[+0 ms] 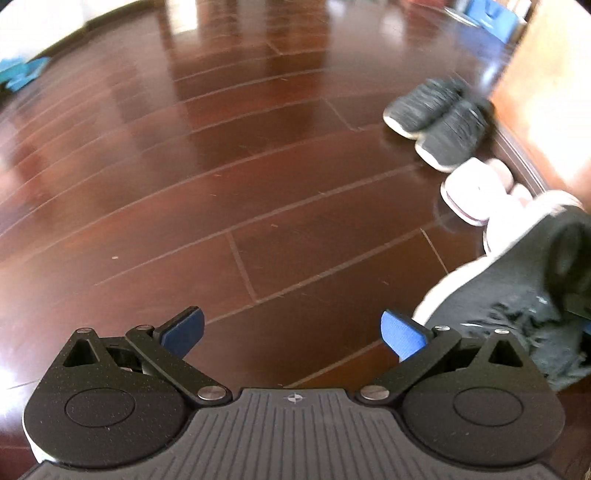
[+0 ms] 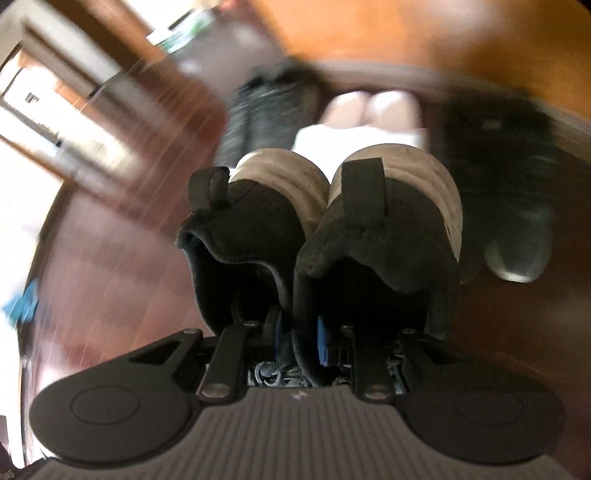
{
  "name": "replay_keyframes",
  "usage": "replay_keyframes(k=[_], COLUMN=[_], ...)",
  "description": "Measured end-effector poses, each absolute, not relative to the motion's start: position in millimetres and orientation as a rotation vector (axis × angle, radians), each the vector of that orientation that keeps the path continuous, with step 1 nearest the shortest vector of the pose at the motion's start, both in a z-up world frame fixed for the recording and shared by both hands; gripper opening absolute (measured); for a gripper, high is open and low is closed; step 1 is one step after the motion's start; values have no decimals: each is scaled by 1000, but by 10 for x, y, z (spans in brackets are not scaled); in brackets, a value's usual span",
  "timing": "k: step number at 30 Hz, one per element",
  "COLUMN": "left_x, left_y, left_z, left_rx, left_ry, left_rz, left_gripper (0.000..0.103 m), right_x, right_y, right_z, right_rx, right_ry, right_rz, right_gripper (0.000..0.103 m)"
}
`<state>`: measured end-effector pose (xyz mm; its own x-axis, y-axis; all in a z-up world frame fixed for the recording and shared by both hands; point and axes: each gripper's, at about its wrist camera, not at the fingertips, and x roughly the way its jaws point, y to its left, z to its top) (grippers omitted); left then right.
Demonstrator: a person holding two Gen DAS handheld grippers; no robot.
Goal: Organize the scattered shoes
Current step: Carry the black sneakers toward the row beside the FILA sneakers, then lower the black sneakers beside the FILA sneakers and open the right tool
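A pair of black sneakers [image 2: 325, 221] with pale soles hangs heels away from the camera, and my right gripper [image 2: 299, 338] is shut on their two inner collars pinched together. The same sneakers [image 1: 517, 288] show at the right edge of the left wrist view. My left gripper [image 1: 291, 334] is open over bare floor, with nothing between its blue pads [image 1: 402, 339]. Along the wall stand grey knit shoes [image 1: 439, 118], [image 2: 266, 107], then pink slippers [image 1: 476, 188], [image 2: 373, 107]. Blurred black shoes [image 2: 509, 166] lie right of the slippers.
The floor is dark red wood planks [image 1: 221, 166], wide open to the left. An orange wooden panel [image 1: 546, 92] with a dark baseboard runs behind the row of shoes. Blue items lie at the far left [image 1: 22, 72] and far back [image 1: 491, 18].
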<state>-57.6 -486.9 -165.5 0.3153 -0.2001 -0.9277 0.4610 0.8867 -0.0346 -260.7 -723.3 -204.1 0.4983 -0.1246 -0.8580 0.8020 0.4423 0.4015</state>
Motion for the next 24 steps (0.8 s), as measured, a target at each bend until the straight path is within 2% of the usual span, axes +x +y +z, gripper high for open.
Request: replay_keyframes(k=[11, 24], left_x=[-1081, -1623], left_y=[-5484, -6251], left_z=[-1743, -1919], left_rx=[362, 454], left_ry=[1117, 1125], left_rz=[-572, -700], left_gripper=[103, 103], right_x=[-3850, -4704], right_y=[-7940, -8735], right_z=[-2066, -2346], right_rx=[1006, 1097], right_ry=[848, 806], right_rz=[-897, -1099], right_gripper=[21, 20])
